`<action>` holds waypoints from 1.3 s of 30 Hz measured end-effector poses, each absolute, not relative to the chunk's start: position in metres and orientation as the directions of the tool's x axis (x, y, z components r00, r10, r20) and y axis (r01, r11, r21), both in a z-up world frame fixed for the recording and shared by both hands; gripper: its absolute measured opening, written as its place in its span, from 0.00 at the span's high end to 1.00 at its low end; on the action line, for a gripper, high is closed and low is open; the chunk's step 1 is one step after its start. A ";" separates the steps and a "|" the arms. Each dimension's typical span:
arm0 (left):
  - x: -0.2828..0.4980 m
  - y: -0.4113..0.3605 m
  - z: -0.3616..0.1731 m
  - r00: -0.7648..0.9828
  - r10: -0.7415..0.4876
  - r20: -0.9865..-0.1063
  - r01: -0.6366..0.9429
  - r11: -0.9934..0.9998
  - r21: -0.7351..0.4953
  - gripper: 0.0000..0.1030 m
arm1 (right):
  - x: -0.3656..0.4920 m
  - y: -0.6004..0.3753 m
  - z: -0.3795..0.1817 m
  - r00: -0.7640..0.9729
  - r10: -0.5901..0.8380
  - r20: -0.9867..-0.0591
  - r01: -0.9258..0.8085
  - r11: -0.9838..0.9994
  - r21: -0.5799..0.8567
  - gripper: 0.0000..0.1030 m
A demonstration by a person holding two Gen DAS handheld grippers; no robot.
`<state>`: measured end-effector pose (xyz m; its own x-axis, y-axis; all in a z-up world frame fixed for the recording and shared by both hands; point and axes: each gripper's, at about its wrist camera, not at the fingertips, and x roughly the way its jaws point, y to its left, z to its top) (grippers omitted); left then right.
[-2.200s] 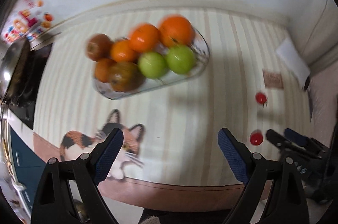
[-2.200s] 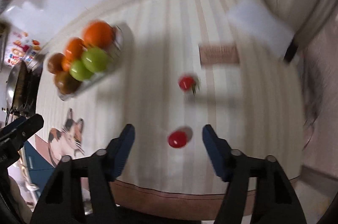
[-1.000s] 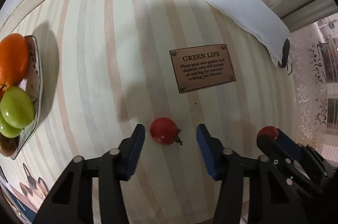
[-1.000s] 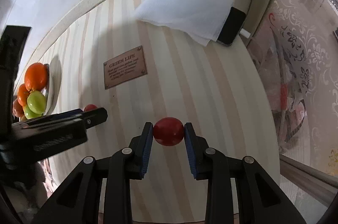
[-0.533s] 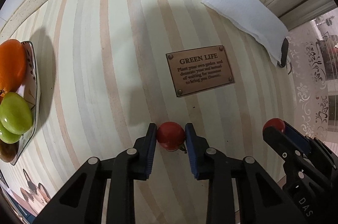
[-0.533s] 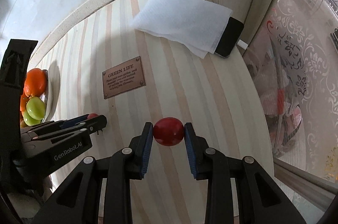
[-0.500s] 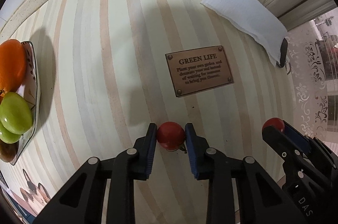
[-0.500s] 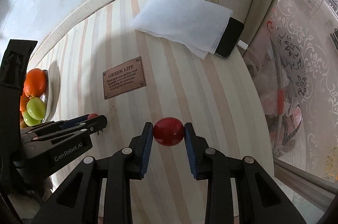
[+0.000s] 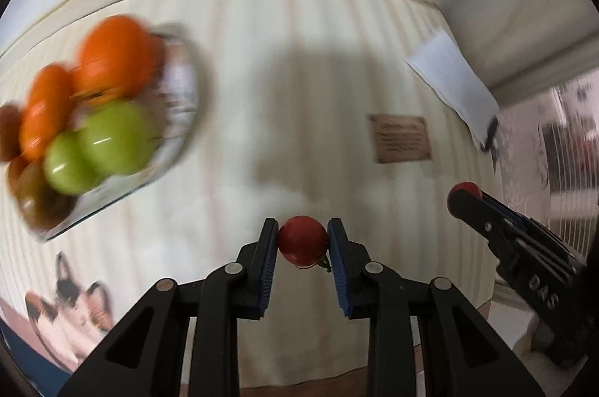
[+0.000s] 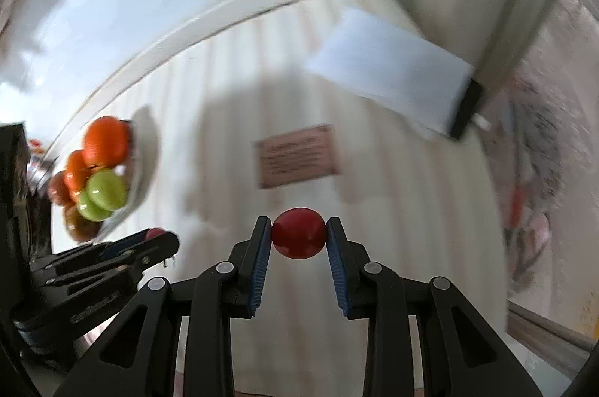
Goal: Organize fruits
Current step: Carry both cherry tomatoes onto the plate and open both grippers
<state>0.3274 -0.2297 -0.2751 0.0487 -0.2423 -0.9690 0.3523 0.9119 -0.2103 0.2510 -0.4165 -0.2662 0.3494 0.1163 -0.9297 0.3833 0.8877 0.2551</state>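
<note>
**A:** What can't you make out here?

**B:** Plenty is smeared. In your left wrist view the glass bowl point(image 9: 176, 120) and its oranges point(image 9: 116, 56) and green apples point(image 9: 116, 135) are blurred, and the brown fruit at the far left is cut off by the lens edge. The brown plaque point(image 9: 402, 139) on the striped table point(image 9: 280, 60) carries lettering you cannot read in either view. A dark object pokes out from under the white cloth point(image 10: 389, 79); what it is stays unclear. The cat picture point(image 9: 71, 307) at the table's near edge is partly out of view.

**A:** And your claws?

**B:** Your left gripper point(image 9: 303, 247) has its blue pads pressed on both sides of a red tomato with a stem point(image 9: 302, 245), closed down to the fruit's width. Your right gripper point(image 10: 298, 240) clamps a second red tomato point(image 10: 298, 233) the same way. Both fruits sit at the fingertips, above the striped table; whether they touch it cannot be told.

**A:** Which way do they point?

**B:** The left one's little green stem sticks out at the lower right, toward the right pad. The right one looks slightly wider than tall, its long axis running straight across from pad to pad; its stem end is hidden.

**A:** Where is the bowl?

**B:** Well off to the left of both held fruits.
</note>
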 end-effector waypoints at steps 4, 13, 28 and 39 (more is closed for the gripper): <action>0.333 -0.171 -0.264 0.094 -0.235 -0.967 0.234 0.950 -0.208 0.76 | 0.278 -0.381 -0.264 0.358 0.191 -0.914 0.304 0.902 0.307 0.68; 0.344 -0.054 -0.248 0.176 -0.217 -0.960 -0.040 0.973 -0.227 0.76 | 0.332 -0.288 -0.256 0.319 0.389 -0.864 0.113 0.890 0.442 0.68; 0.373 0.033 -0.261 0.194 -0.214 -0.957 -0.187 0.950 -0.250 0.76 | 0.365 -0.156 -0.298 0.265 0.429 -0.864 -0.084 0.903 0.422 0.68; 0.389 0.042 -0.291 0.135 -0.264 -0.955 -0.197 0.937 -0.287 0.76 | 0.369 -0.126 -0.314 0.291 0.375 -0.880 -0.127 0.927 0.353 0.68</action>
